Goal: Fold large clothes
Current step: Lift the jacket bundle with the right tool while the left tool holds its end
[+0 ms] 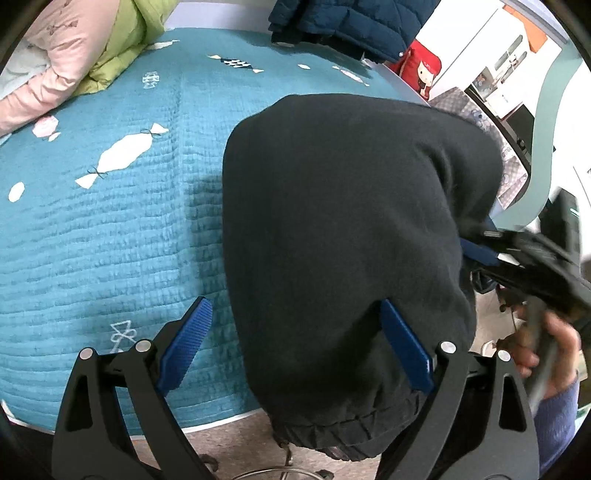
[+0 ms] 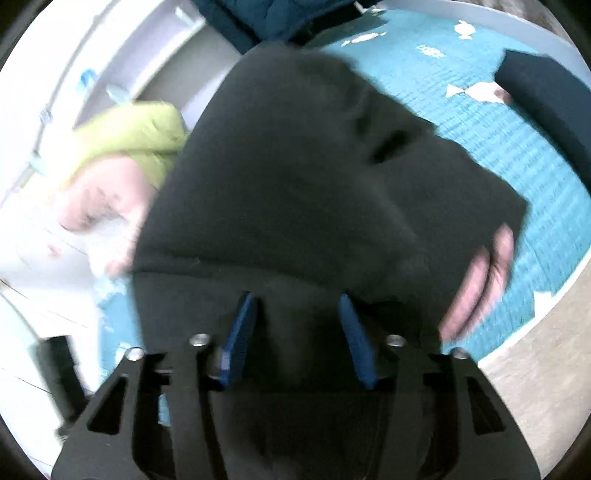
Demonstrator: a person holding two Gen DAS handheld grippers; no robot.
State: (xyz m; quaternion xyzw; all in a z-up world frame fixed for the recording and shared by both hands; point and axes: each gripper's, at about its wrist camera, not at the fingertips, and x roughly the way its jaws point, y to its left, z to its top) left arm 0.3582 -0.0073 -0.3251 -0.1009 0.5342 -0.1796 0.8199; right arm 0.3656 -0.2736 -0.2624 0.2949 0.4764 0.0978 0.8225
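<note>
Black garment [image 1: 343, 221] lies folded on teal quilt [image 1: 110, 236].

I see a black garment [image 1: 343, 221] of matt, fleecy cloth with a ribbed cuff at six o'clock. The bed [image 1: 110, 240] wears a teal quilted cover, finely ridged. My left tool [image 1: 295, 343] has matt black plastic arms, shiny metal rivets and ridged blue pads. At twelve o'clock lies a puffy navy jacket [image 1: 343, 22].
</note>
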